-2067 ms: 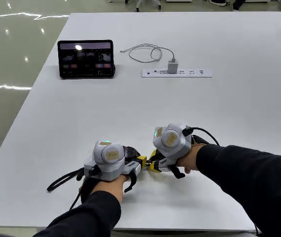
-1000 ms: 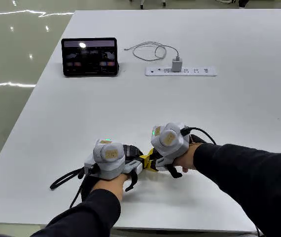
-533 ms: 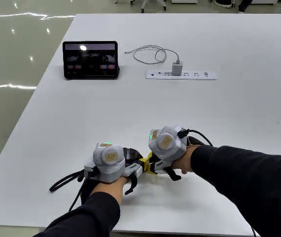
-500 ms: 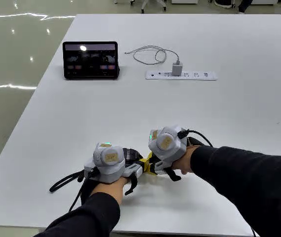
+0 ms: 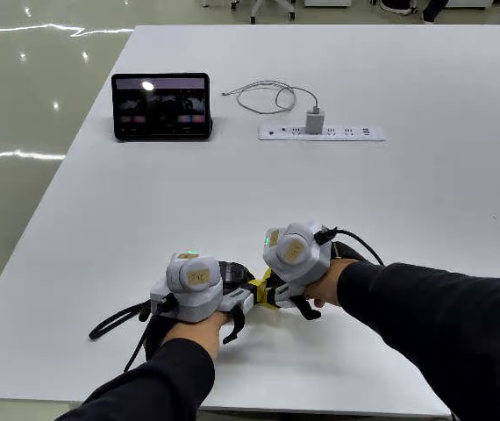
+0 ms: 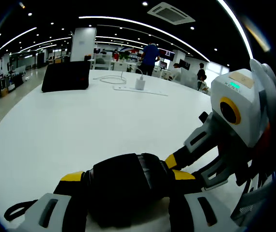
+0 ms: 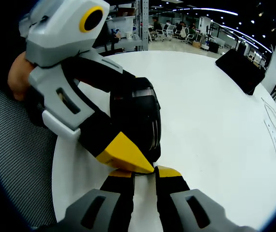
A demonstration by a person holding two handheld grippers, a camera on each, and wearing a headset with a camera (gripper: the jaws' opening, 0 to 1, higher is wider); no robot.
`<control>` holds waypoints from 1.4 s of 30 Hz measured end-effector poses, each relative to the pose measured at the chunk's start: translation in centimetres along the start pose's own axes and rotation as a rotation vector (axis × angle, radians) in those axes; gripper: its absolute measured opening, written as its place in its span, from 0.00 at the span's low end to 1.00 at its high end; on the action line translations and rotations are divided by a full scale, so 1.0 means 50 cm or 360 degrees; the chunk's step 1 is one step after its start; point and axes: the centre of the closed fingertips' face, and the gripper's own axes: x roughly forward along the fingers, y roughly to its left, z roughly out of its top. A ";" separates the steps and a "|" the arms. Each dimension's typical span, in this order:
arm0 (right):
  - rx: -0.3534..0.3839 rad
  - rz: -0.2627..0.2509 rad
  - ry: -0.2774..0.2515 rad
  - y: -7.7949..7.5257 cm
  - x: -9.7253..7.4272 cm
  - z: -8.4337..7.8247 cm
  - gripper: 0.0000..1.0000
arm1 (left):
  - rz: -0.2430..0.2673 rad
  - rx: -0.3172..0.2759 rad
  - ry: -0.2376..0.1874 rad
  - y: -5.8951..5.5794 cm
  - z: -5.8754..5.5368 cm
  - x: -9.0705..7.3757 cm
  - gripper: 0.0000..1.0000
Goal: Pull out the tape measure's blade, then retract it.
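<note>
On the near part of the white worktop, the left claw is clamped around the tape measure. Its two yellow-tipped jaws press the black case from either side, low over the surface close to the person. Just to its right, the right claw meets the case head-on. Its jaws are drawn together to a thin slit at the case's front edge, probably pinching the blade's end hook, though the hook is too small to make out. No length of blade is drawn out between the two claws, so the step in hand is judged to be the very start of the pull. To do it well, the left claw should hold the case firm and level. The right claw should draw straight away along the blade's own line, without twisting, so that the thin hook does not slip from the jaws. A slow, even pull suits, and on the return the right claw should guide the blade back rather than let it snap in. Counted across the worktop there are one tablet, one white cable, one charger plugged into one power strip, one tape measure and two claws.
</note>
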 end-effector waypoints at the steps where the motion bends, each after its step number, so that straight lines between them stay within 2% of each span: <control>1: -0.0011 -0.0005 -0.0001 0.000 0.000 0.000 0.13 | -0.0001 0.0001 0.0000 0.000 0.000 0.000 0.65; 4: 0.0002 0.0005 -0.0013 0.005 0.000 0.002 0.22 | -0.0003 0.0010 0.0000 -0.001 0.000 0.000 0.65; 10: 0.0023 0.0006 -0.0016 0.009 -0.005 0.005 0.33 | 0.0002 0.0013 -0.0001 -0.001 0.000 0.000 0.65; 19: 0.0103 -0.0003 -0.0015 0.007 -0.022 0.000 0.43 | 0.0010 0.0025 -0.0014 -0.002 0.001 -0.001 0.66; 22: 0.0196 -0.0062 -0.0056 -0.002 -0.032 0.002 0.47 | 0.0012 0.0038 -0.0022 -0.002 0.001 -0.002 0.66; 26: 0.0236 -0.0097 -0.0079 -0.003 -0.036 -0.002 0.53 | -0.0003 0.0042 -0.0017 -0.003 0.001 -0.003 0.66; 30: 0.0269 -0.0156 -0.0126 -0.008 -0.049 0.000 0.59 | -0.0079 0.0034 0.0061 -0.003 0.000 -0.005 0.65; 34: 0.0288 -0.0195 -0.0186 -0.007 -0.072 0.005 0.63 | -0.0171 0.0107 0.0070 -0.001 0.015 -0.019 0.63; 39: 0.0336 -0.0236 -0.0211 -0.013 -0.089 -0.007 0.67 | -0.0207 0.0214 0.0097 0.022 0.032 -0.029 0.75; 42: 0.0360 -0.0251 -0.0233 -0.011 -0.102 -0.011 0.69 | -0.0269 0.0224 0.0082 0.028 0.042 -0.036 0.80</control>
